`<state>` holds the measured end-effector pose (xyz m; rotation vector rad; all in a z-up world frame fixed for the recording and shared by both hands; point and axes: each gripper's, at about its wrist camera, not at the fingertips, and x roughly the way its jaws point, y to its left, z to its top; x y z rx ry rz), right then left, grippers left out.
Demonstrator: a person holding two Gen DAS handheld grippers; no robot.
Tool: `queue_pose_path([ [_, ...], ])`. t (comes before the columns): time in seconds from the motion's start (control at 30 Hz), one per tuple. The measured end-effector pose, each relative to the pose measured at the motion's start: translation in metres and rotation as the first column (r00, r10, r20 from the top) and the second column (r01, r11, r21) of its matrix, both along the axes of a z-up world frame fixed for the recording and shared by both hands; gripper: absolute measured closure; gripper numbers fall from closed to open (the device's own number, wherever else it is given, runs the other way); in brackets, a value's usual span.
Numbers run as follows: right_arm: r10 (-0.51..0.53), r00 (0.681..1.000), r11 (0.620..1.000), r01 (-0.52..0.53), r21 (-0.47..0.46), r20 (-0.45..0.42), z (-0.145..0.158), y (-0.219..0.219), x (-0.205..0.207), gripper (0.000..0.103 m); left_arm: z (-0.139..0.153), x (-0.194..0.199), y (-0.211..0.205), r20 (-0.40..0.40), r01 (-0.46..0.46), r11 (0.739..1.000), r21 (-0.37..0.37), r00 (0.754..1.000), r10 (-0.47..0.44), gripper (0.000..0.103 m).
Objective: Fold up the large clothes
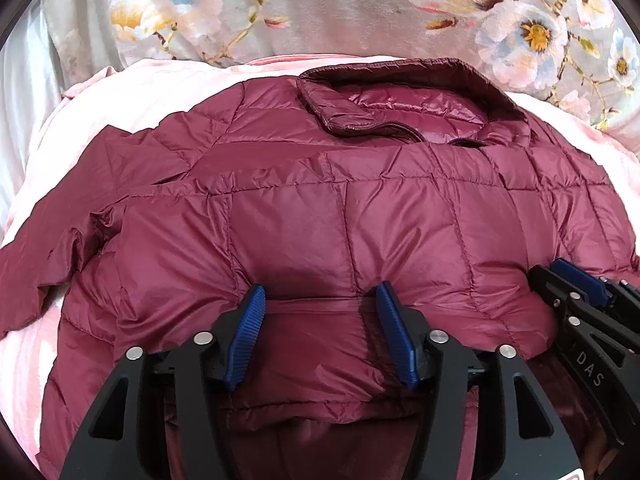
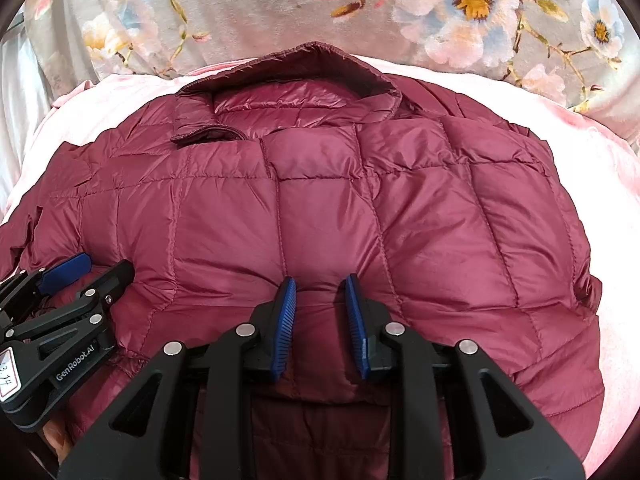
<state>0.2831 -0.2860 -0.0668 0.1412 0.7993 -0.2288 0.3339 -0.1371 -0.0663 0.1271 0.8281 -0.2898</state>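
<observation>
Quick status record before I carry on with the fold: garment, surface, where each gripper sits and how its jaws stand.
garment: maroon quilted puffer jacket, spread out, collar at the far end
surface: pink bedding, floral blanket behind
left gripper: at the jacket's near folded edge, jaws wide apart, puffy fabric between the pads
right gripper: same near edge, beside the left, jaws narrower but still parted, a ridge of fabric between them
fold state: near edge looks doubled over
</observation>
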Motion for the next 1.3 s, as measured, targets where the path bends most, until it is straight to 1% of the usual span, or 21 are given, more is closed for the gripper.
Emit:
queue_pose_path([
  [0.03, 0.001, 1.0, 1.0, -0.001, 0.0, -0.001, 0.0, 0.001, 0.001, 0.078, 0.001, 0.0, 0.004, -0.005, 0.002, 1.0, -0.03, 1.0, -0.003, 0.039],
  [0.17, 0.001, 1.0, 1.0, -0.002, 0.031, 0.009, 0.002, -0.003, -0.001, 0.074, 0.017, -0.006, 0.042, -0.031, -0.05, 0.987, -0.15, 0.998, 0.046, 0.039],
  [0.2, -0.029, 1.0, 0.999, 0.029, 0.017, 0.011, 0.005, -0.004, -0.007, 0.068, 0.022, -0.009, 0.056, -0.049, -0.069, 0.983, -0.173, 0.997, 0.062, 0.039],
  [0.3, -0.061, 0.997, 0.996, 0.063, -0.057, 0.041, 0.018, 0.009, -0.032, 0.059, 0.039, -0.018, 0.133, -0.108, -0.163, 0.944, -0.286, 0.985, 0.137, 0.027],
  [0.4, -0.015, 0.997, 0.999, 0.018, -0.042, 0.073, 0.029, 0.036, -0.065, 0.054, 0.045, -0.021, 0.203, -0.128, -0.288, 0.91, -0.298, 0.957, 0.261, 0.023],
  [0.47, 0.012, 0.997, 1.0, -0.01, -0.022, 0.079, 0.032, 0.053, -0.081, 0.053, 0.04, -0.017, 0.26, -0.173, -0.389, 0.876, -0.285, 0.92, 0.352, 0.023],
  [0.6, 0.055, 0.995, 0.998, -0.055, -0.004, 0.08, 0.033, 0.084, -0.102, 0.053, 0.023, -0.018, 0.37, -0.267, -0.602, 0.746, -0.285, 0.797, 0.542, 0.024],
  [0.67, 0.064, 0.995, 0.998, -0.063, -0.02, 0.07, 0.031, 0.095, -0.106, 0.053, 0.017, -0.02, 0.407, -0.304, -0.662, 0.691, -0.292, 0.749, 0.589, 0.024],
  [0.73, 0.07, 0.996, 0.997, -0.069, -0.034, 0.052, 0.025, 0.102, -0.106, 0.052, 0.009, -0.024, 0.445, -0.334, -0.731, 0.62, -0.285, 0.682, 0.65, 0.024],
  [0.83, 0.065, 0.998, 0.997, -0.064, -0.034, 0.026, 0.013, 0.109, -0.106, 0.051, 0.002, -0.027, 0.476, -0.345, -0.778, 0.557, -0.29, 0.628, 0.697, 0.024],
  [0.87, 0.06, 0.998, 0.998, -0.059, -0.035, 0.022, 0.01, 0.109, -0.106, 0.051, 0.0, -0.026, 0.483, -0.351, -0.78, 0.545, -0.306, 0.625, 0.697, 0.024],
  [0.93, 0.05, 0.998, 0.998, -0.049, -0.031, 0.025, 0.007, 0.109, -0.107, 0.047, 0.0, -0.024, 0.49, -0.35, -0.784, 0.538, -0.31, 0.62, 0.702, 0.024],
  [1.0, 0.038, 0.999, 0.999, -0.037, -0.02, 0.027, 0.005, 0.105, -0.107, 0.043, 0.003, -0.02, 0.486, -0.333, -0.783, 0.551, -0.29, 0.622, 0.708, 0.026],
  [1.03, 0.034, 0.999, 0.999, -0.034, -0.01, 0.026, 0.005, 0.103, -0.107, 0.042, 0.004, -0.016, 0.48, -0.321, -0.776, 0.566, -0.278, 0.631, 0.706, 0.032],
  [1.07, 0.032, 0.999, 0.999, -0.032, -0.005, 0.026, 0.004, 0.102, -0.107, 0.042, 0.005, -0.013, 0.477, -0.313, -0.77, 0.576, -0.276, 0.638, 0.703, 0.052],
  [1.1, 0.03, 0.999, 1.0, -0.03, 0.0, 0.026, 0.004, 0.102, -0.107, 0.042, 0.008, -0.008, 0.471, -0.299, -0.756, 0.597, -0.268, 0.655, 0.695, 0.065],
  [1.13, 0.029, 0.999, 1.0, -0.029, 0.0, 0.026, 0.004, 0.101, -0.107, 0.041, 0.011, -0.005, 0.467, -0.293, -0.746, 0.61, -0.268, 0.666, 0.686, 0.093],
  [1.17, 0.028, 0.999, 1.0, -0.028, -0.001, 0.027, 0.004, 0.101, -0.107, 0.041, 0.014, -0.001, 0.463, -0.287, -0.732, 0.624, -0.273, 0.681, 0.673, 0.102],
  [1.2, 0.028, 0.999, 1.0, -0.028, -0.003, 0.027, 0.004, 0.101, -0.107, 0.041, 0.02, 0.003, 0.457, -0.275, -0.719, 0.637, -0.28, 0.695, 0.664, 0.102],
  [1.23, 0.027, 0.999, 1.0, -0.027, -0.008, 0.027, 0.004, 0.102, -0.107, 0.041, 0.032, 0.004, 0.445, -0.243, -0.688, 0.664, -0.293, 0.725, 0.645, 0.102],
  [1.3, 0.026, 0.999, 1.0, -0.026, -0.013, 0.03, 0.005, 0.102, -0.107, 0.041, 0.052, 0.007, 0.424, -0.18, -0.644, 0.707, -0.292, 0.764, 0.62, 0.103],
])
